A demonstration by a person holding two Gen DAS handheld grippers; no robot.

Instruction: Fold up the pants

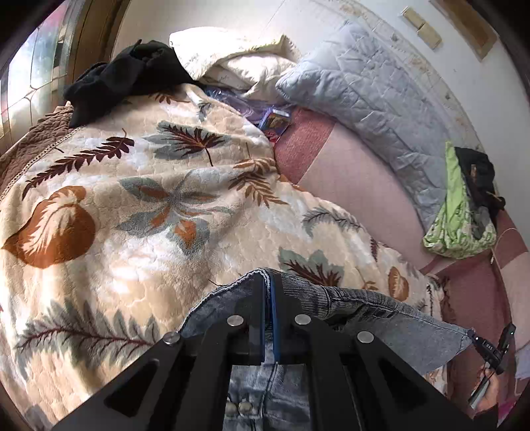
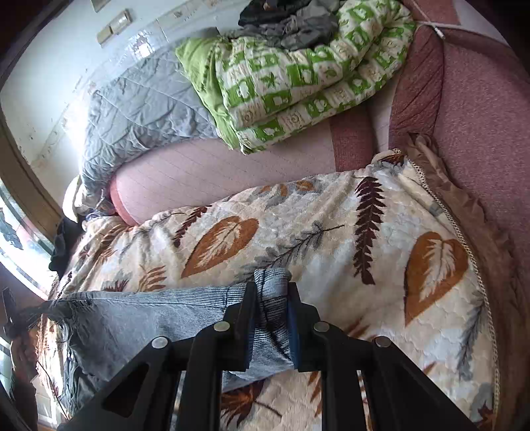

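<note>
You've got both grippers, left (image 1: 269,281) and right (image 2: 272,288), with fingers clamped on the jeans (image 2: 149,318) edge (bunched thicker on the right), leaf blanket (image 1: 132,199) open ahead.

Pale blue denim jeans (image 1: 391,318); cream blanket (image 1: 139,185) ahead, rust, maroon and grey leaf print; green-and-white patterned quilt (image 2: 298,76) beyond.

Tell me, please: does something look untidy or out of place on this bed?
Yes. A black garment lies crumpled at the far end of the leaf-print blanket, and dark clothes are heaped on the folded green quilt. The jeans hang evenly between the two tongs, nothing odd there.
</note>
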